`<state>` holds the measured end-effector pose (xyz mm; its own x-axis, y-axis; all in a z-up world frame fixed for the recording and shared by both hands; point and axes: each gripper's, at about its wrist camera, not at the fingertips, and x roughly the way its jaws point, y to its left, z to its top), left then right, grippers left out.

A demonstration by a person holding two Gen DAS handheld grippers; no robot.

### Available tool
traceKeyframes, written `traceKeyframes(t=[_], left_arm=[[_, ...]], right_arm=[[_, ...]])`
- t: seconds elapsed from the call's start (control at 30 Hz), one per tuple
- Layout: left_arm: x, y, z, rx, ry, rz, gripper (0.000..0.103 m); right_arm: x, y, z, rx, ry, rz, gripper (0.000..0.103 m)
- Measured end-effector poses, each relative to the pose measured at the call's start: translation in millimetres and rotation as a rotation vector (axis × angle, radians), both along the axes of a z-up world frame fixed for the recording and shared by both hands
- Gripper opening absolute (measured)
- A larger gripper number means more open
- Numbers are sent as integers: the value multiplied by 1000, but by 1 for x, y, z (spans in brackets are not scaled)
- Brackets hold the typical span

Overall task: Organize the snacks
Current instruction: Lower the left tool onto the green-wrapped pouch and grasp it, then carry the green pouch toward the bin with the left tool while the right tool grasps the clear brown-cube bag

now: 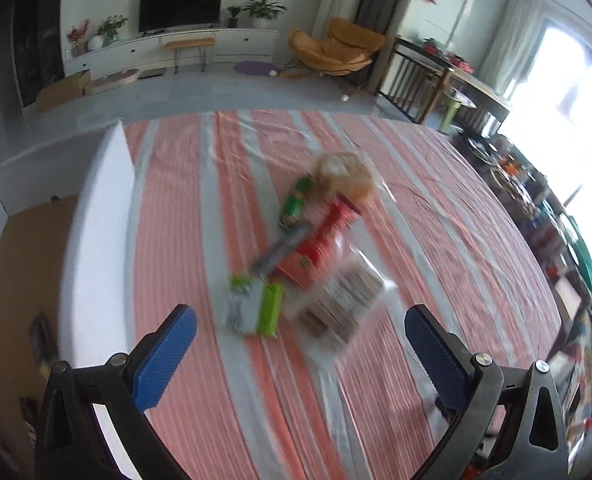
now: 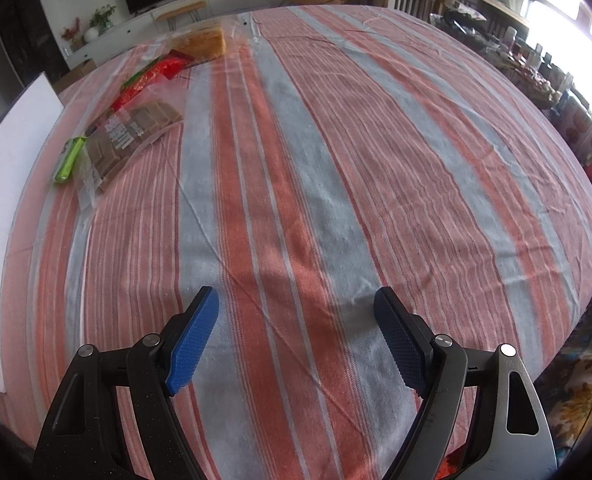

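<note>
Snacks point(image 1: 320, 248) on striped cloth point(image 2: 296, 160), labels unreadable, both tongs open

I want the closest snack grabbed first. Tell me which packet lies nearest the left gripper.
The lime-green and white packet, at the near end of the pile. It lies just ahead of the open left gripper; the clear wafer bag sits beside it, slightly farther.

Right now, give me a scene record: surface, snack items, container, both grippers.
surface: striped cloth under clear plastic film
snacks: one loose pile, left of the right gripper's view
items: bread bag, red packet, green packet, lime-green pack, clear wafer bag
container: white box at the cloth's left edge
left gripper: open, empty, pointed at the pile
right gripper: open, empty, over bare cloth
</note>
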<state>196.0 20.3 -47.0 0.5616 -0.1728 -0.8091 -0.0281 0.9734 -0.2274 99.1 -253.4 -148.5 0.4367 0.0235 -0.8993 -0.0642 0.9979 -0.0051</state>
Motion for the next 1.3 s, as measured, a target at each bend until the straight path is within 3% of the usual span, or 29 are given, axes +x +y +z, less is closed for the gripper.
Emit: traceKeyframes(t=[0.07, 0.17, 0.23, 0.37, 0.53, 0.67, 0.77, 0.87, 0.9, 1.17, 1.3], left_arm=[[24, 6, -9, 41, 64, 9, 103], [51, 4, -46, 124, 189, -10, 102], [60, -1, -73, 163, 248, -8, 95], [68, -2, -102, 172, 240, 54, 95], [72, 3, -123, 157, 264, 49, 95], [65, 15, -130, 67, 280, 63, 95], [54, 16, -130, 74, 247, 57, 91], [48, 6, -127, 169, 219, 34, 62], [46, 2, -125, 186, 209, 15, 48], [23, -2, -110, 144, 207, 37, 47], [5, -7, -87, 100, 169, 32, 47]], right_arm=[[0, 1, 1, 1, 0, 0, 83], [0, 1, 1, 6, 0, -1, 83], [0, 1, 1, 9, -1, -1, 83], [0, 1, 1, 13, -1, -1, 83], [0, 0, 1, 21, -2, -3, 83], [0, 0, 1, 20, -1, -2, 83], [1, 0, 0, 15, 0, -1, 83], [0, 1, 0, 15, 0, -2, 83], [1, 1, 0, 15, 0, -2, 83], [-1, -1, 0, 19, 0, -3, 83], [-1, -3, 1, 35, -2, -7, 83]])
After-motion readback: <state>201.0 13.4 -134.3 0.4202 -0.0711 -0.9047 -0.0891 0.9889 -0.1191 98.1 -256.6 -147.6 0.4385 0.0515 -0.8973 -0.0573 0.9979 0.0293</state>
